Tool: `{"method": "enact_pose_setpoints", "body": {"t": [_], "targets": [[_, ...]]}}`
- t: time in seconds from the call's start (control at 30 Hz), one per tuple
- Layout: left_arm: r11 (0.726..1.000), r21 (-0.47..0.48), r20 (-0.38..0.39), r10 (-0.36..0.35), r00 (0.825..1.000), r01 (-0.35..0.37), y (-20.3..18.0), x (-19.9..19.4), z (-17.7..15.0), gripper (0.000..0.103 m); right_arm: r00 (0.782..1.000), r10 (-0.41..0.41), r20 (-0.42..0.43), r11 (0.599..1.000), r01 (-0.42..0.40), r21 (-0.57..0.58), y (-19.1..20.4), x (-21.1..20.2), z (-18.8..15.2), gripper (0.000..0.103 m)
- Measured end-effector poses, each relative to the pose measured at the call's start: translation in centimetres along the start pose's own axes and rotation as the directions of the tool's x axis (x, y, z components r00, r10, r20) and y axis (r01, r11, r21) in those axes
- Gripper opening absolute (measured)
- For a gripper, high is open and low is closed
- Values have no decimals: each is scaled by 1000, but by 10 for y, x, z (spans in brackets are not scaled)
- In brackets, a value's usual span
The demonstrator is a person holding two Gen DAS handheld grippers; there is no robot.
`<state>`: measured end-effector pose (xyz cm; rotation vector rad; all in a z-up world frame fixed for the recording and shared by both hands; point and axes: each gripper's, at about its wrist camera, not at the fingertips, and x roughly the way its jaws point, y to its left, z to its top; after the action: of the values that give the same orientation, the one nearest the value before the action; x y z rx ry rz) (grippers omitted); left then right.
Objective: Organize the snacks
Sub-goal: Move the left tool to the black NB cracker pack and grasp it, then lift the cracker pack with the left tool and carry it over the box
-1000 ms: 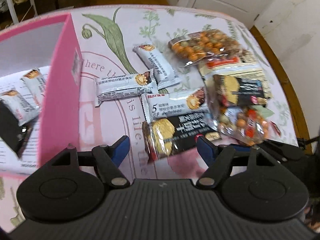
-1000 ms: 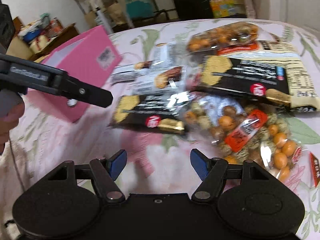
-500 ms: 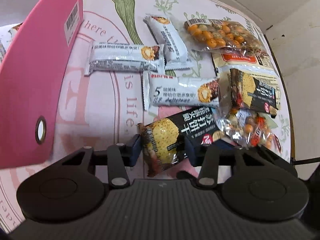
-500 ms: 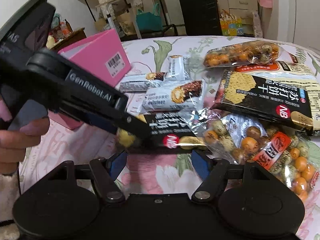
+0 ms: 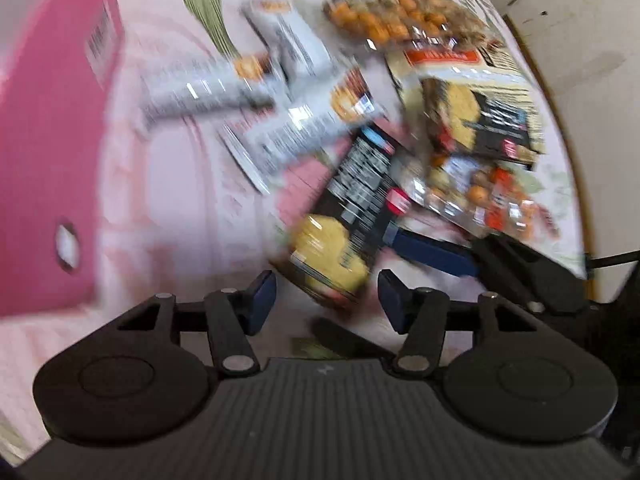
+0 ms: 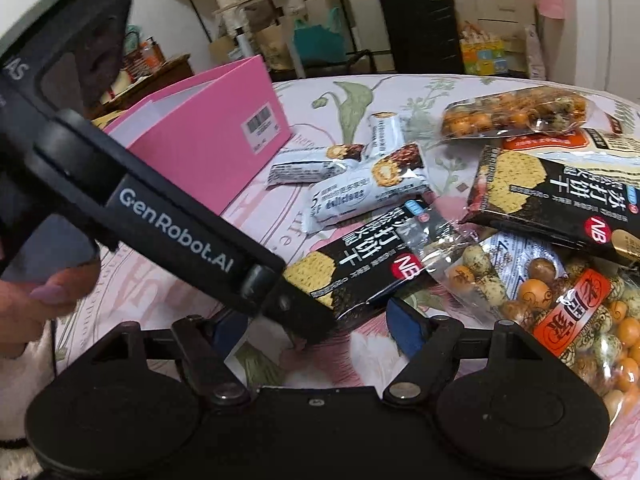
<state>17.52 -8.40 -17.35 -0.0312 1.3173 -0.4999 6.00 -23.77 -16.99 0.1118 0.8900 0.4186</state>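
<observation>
A black cracker pack (image 5: 352, 200) lies on the flowered tablecloth, its yellow-printed end between the fingers of my left gripper (image 5: 327, 298). The jaws are opening, and a small gap shows beside each pad. This view is smeared by motion. In the right wrist view the same pack (image 6: 360, 256) lies just ahead, with a left finger (image 6: 296, 308) at its near end. My right gripper (image 6: 316, 328) is low behind it; its jaws are opening and the pads press on nothing. One blue right finger (image 5: 432, 252) shows beside the pack.
A pink box (image 6: 208, 136) stands open at the left. Three white bars (image 6: 368, 192), a second black cracker pack (image 6: 552, 200) and two bags of coated nuts (image 6: 560, 300) crowd the right. The table edge (image 5: 576, 184) runs close behind them. A hand (image 6: 36, 304) holds the left gripper.
The left jaws closed on the cracker pack's end, then spread apart again. The pack has turned in the left view, which is now blurred. The right gripper came nearer the pack.
</observation>
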Motion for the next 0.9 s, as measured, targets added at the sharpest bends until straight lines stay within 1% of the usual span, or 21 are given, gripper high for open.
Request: {"method": "enact_pose_setpoints", "body": {"t": [0.03,0.1,0.13,0.2,0.23,0.27,0.3,0.37,0.4,0.53,0.6,0.67,0.73,0.77,0.8,0.9], "targets": [[999,24,25,31,999,-32,0,-3,2,55,1000,-11,2,1000,11,-8,1,0,0,80],[995,58,70,72,995,-76,0,-8,6,56,999,-35,5,999,35,-27,5,1,-1,80],[993,74,91,82,992,-89,0,-10,8,56,999,-47,7,998,47,-39,6,3,0,81],[989,115,121,77,990,-91,-3,-9,13,56,998,-67,19,996,68,-50,7,5,-1,83],[988,128,118,65,991,-80,-4,-5,16,54,997,-71,23,996,72,-49,7,5,-1,84],[988,133,95,60,994,-73,-6,1,18,50,997,-76,27,996,77,-47,6,7,0,85],[990,133,68,48,997,-57,-8,7,21,44,996,-80,33,996,82,-47,6,8,1,85],[993,111,27,-33,999,29,-8,12,23,37,996,-77,40,996,79,-40,5,11,2,87],[993,95,-3,-62,998,62,-8,15,25,36,996,-74,47,996,76,-38,4,12,1,88],[990,40,-73,-129,989,132,-4,20,28,36,995,-80,61,995,83,-54,5,14,0,89],[992,36,-67,-120,991,122,-5,20,26,37,995,-76,61,995,80,-61,7,15,-1,93],[993,48,-50,-107,993,109,-9,18,23,40,993,-97,66,992,103,-80,12,18,-2,93],[994,60,-34,-92,995,94,-14,18,19,40,986,-150,66,980,158,-122,20,21,-5,89],[994,68,-27,-87,996,89,-17,17,16,40,982,-176,67,974,183,-134,23,21,-5,85],[994,75,-25,-83,996,84,-20,16,13,41,980,-187,69,972,195,-134,25,20,-5,83],[993,71,-44,-87,995,90,-25,13,9,41,984,-168,57,980,173,-95,23,12,-3,80]]}}
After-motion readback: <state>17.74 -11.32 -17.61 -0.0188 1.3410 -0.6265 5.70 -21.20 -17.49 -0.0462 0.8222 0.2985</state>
